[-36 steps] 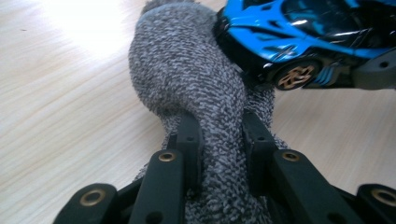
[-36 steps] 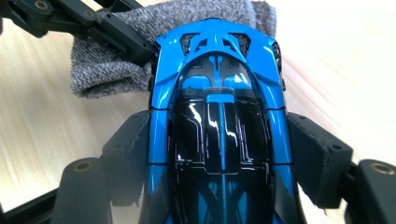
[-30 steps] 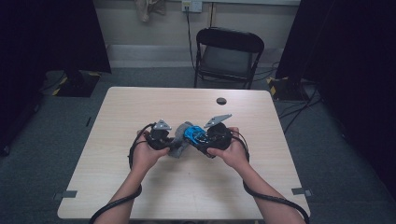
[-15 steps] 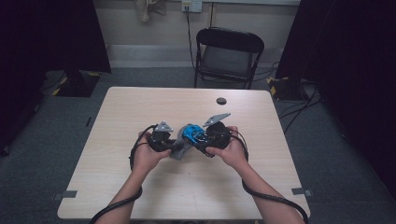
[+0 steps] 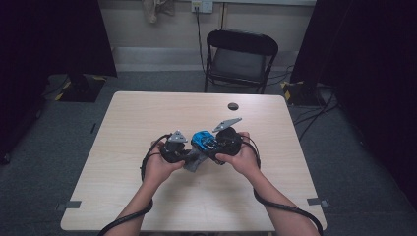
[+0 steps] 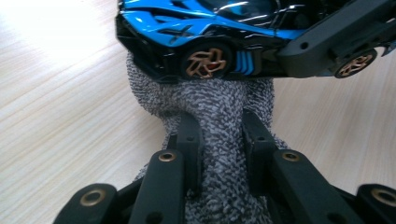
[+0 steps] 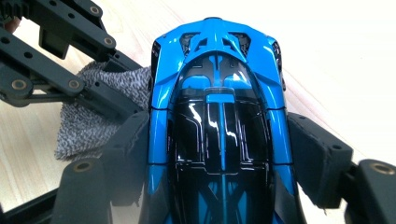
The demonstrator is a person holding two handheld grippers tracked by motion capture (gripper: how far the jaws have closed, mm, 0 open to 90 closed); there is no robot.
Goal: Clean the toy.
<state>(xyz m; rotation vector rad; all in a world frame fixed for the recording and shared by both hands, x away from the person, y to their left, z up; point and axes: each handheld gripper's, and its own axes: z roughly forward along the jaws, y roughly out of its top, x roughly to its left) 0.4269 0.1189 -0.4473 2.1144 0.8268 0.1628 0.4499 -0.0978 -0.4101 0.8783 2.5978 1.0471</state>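
Risk 1: the grey cloth (image 6: 219,116) is bunching under the blue toy car (image 7: 219,121) rather than wiping it. In the left gripper view it is touching the car's underside right beside the bronze wheel (image 6: 205,63), so I'm judging it is likely to be snagging on the wheel or the side vents and dragging the car out of the other claw's hold.

Risk 2: the car's shell is glossy and tapering toward 12 o'clock in the right gripper view, so a hard sideways push from the cloth could be sliding it forward out of the pads.

Left claw (image 6: 219,140): jaws are standing close together, pinching the cloth between both pads, cloth running up to 12 o'clock against the car.

Right claw (image 7: 219,154): jaws are standing fairly wide, clamping the car's body across its flanks, 1 pad at 9 o'clock and 1 at 3 o'clock, nose pointing to 12.

Location: in the high view the car (image 5: 202,139) is sitting between the 2 claws, near the middle of the surface (image 5: 147,113), apparently just above it. A small dark disc (image 5: 233,106) is lying at 12 o'clock, well apart.
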